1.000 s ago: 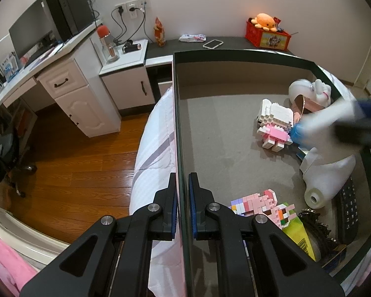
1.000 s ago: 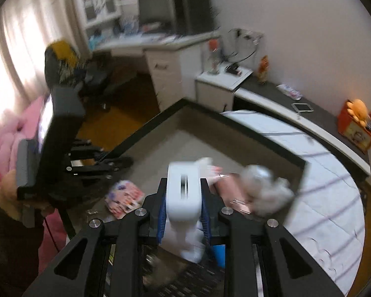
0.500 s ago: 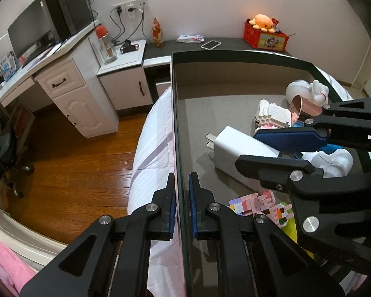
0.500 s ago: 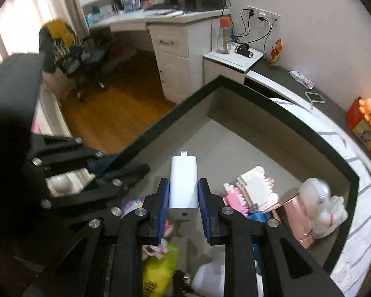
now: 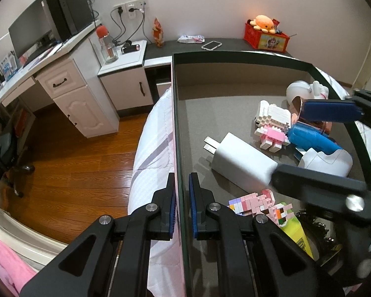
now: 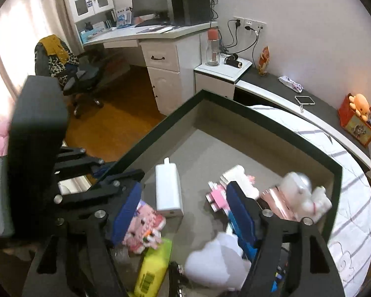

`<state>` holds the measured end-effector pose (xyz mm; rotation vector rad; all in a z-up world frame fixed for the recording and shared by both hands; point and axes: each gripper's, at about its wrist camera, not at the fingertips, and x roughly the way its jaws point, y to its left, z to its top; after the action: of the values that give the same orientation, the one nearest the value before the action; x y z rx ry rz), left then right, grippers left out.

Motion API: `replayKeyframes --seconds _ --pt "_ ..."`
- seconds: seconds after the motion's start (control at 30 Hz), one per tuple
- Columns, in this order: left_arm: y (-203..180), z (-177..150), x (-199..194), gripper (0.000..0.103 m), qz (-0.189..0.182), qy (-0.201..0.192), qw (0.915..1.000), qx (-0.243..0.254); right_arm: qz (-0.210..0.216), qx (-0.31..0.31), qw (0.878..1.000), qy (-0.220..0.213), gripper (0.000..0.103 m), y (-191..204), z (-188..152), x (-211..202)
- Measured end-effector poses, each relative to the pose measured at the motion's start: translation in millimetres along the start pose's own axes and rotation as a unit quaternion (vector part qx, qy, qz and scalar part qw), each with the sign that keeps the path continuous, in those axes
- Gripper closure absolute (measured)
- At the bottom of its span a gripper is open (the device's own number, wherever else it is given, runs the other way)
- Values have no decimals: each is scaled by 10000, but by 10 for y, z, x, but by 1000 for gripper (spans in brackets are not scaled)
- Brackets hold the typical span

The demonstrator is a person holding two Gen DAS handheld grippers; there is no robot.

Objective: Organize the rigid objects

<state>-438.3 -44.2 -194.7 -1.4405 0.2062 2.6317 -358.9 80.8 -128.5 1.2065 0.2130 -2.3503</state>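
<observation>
A dark-rimmed storage box (image 5: 178, 133) with a grey floor sits on the bed. My left gripper (image 5: 182, 193) is shut on the box's left wall. A white plug-in charger (image 5: 242, 159) lies on the box floor, free of any grip; it also shows in the right wrist view (image 6: 167, 188). My right gripper (image 6: 183, 212) is open, its jaws wide apart just above and behind the charger. In the left wrist view its fingers (image 5: 331, 111) reach in from the right.
In the box lie pink and white brick figures (image 5: 272, 126), a second pink brick figure (image 5: 254, 201), a white figurine (image 5: 301, 90), a copper cup (image 6: 279, 199), a blue object (image 5: 309, 138), a white bottle (image 5: 326, 159) and a yellow-green pack (image 6: 152, 267). Desk and cabinets (image 5: 69, 94) stand left.
My right gripper carried the charger down into the box, then opened and let it go; the charger now lies on the box floor. My left gripper kept its hold on the wall.
</observation>
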Motion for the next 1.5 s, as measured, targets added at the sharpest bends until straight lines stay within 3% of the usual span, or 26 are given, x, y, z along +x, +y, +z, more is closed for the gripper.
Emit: replayKeyframes --seconds 0.1,0.2,0.3,0.47,0.53,0.67,0.73,0.9,0.93,1.0,1.1,1.5 --pt "4 -4 -6 95 -1 5 10000 -9 -168 123 9998 -70 24 -101 -63 -120" --pt "4 -3 -18 95 37 26 10000 -30 -66 459 9989 -115 21 -243 -147 -208" --pt "-62 4 -56 94 261 54 9996 45 -45 735 9973 -61 20 -348 -233 -213" --pt "-130 47 -318 87 407 -219 9989 73 -41 922 9957 12 20 -455 -318 -174" --pt "-185 63 -400 75 383 -302 9987 118 -28 934 9956 -21 20 -467 -330 -210" --pt "-316 59 -486 63 304 -387 9985 256 -23 989 9951 -77 20 -496 -352 -291" --pt "-367 76 -516 32 215 -472 9984 225 -51 989 9951 -48 20 -491 -368 -299" --pt "-377 77 -531 2 474 -615 9969 -81 -113 1041 9945 -64 18 -508 -415 -341" --pt "-358 70 -531 0 483 -638 9966 -197 -118 1044 9944 -81 18 -513 -425 -353" --pt "-345 44 -562 0 304 -757 9960 -372 -207 980 9949 -87 13 -505 -441 -388" --pt "-373 4 -602 0 334 -850 9948 -456 -516 913 9944 -144 0 -499 -461 -441" --pt "-585 -203 -822 0 456 -1031 9932 -291 -730 992 9905 -614 0 -480 -592 -753"
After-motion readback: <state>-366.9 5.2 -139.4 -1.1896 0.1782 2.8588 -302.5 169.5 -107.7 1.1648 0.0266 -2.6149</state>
